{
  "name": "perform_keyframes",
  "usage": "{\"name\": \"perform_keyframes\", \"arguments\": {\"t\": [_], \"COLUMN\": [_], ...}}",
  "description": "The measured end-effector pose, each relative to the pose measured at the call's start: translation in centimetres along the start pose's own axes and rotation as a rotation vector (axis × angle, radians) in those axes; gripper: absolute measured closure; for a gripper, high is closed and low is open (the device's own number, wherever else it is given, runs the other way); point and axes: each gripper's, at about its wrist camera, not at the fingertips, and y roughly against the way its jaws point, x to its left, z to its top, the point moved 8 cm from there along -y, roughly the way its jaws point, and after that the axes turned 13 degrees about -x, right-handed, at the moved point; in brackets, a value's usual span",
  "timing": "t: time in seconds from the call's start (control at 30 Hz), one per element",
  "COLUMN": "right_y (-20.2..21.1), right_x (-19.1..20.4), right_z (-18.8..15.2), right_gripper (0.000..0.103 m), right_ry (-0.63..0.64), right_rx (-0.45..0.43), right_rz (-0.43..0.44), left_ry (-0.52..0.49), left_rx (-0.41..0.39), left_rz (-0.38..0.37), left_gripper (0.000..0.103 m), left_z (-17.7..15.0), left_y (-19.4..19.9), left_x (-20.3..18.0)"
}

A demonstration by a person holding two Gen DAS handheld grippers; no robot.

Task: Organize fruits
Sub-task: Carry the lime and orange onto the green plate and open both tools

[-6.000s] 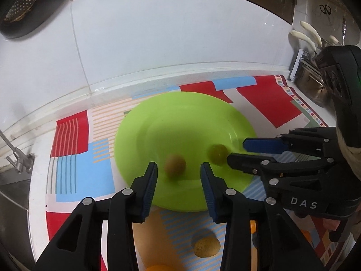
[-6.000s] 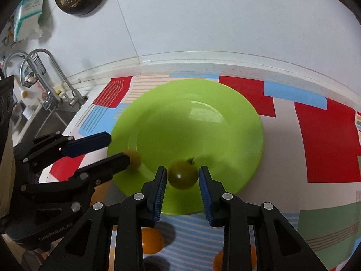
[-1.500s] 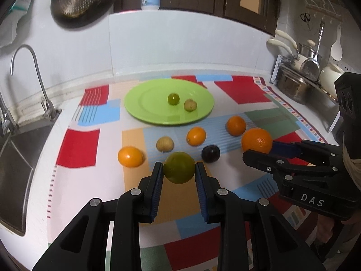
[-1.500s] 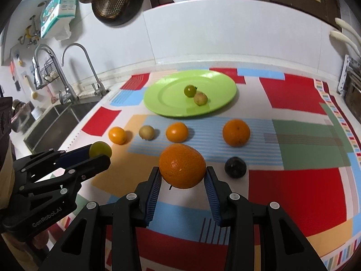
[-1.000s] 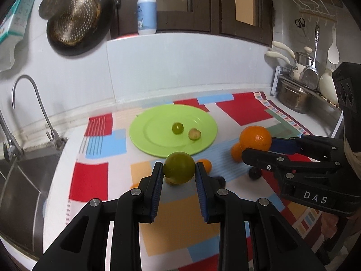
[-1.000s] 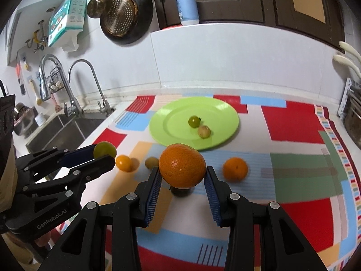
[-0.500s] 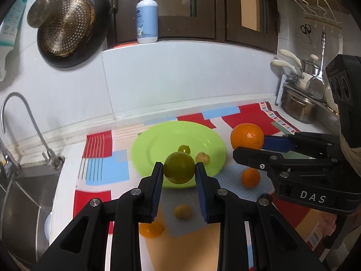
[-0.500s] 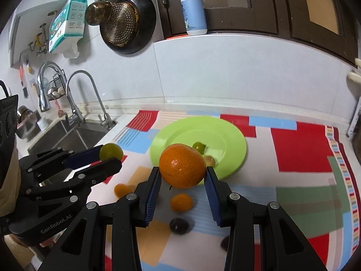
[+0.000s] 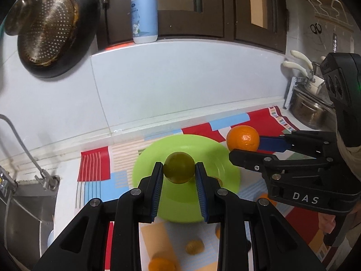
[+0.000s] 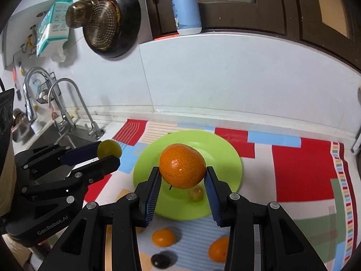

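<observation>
My left gripper (image 9: 179, 174) is shut on a green round fruit (image 9: 179, 167) and holds it above the near side of the green plate (image 9: 146, 164). My right gripper (image 10: 182, 178) is shut on a large orange (image 10: 182, 169) above the same plate (image 10: 225, 155). In the left wrist view the orange (image 9: 242, 138) hangs over the plate's right rim. In the right wrist view the green fruit (image 10: 109, 148) is left of the plate. A small yellow-green fruit (image 10: 196, 193) lies on the plate.
Several fruits lie on the patterned mat in front of the plate: small oranges (image 10: 163, 237) (image 10: 217, 251), a dark plum (image 10: 160, 259) and a yellowish fruit (image 9: 194, 246). A sink with taps (image 10: 65, 113) is at the left, pots (image 9: 309, 110) at the right, the white wall behind.
Both grippers have carried their fruits forward toward the plate, which is now larger and directly beneath them. The loose fruits on the mat have slid down to the bottom of the views.
</observation>
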Motion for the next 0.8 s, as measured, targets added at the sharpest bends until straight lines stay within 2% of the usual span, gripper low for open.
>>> {"name": "perform_keyframes", "arguments": {"t": [0.37, 0.8], "right_y": [-6.6, -12.5], "right_x": [-2.9, -4.7], "right_z": [-0.2, -2.0], "right_gripper": [0.063, 0.063], "right_ry": [-0.024, -0.017], "right_rx": [0.131, 0.262], "right_rz": [-0.014, -0.008], "left_ry": [-0.018, 0.011], "left_rx": [0.074, 0.232], "left_rz": [-0.011, -0.042], "left_gripper": [0.074, 0.074], "left_z": [-0.2, -3.4], "left_y": [-6.0, -13.0], "left_x": [1.4, 2.8]}}
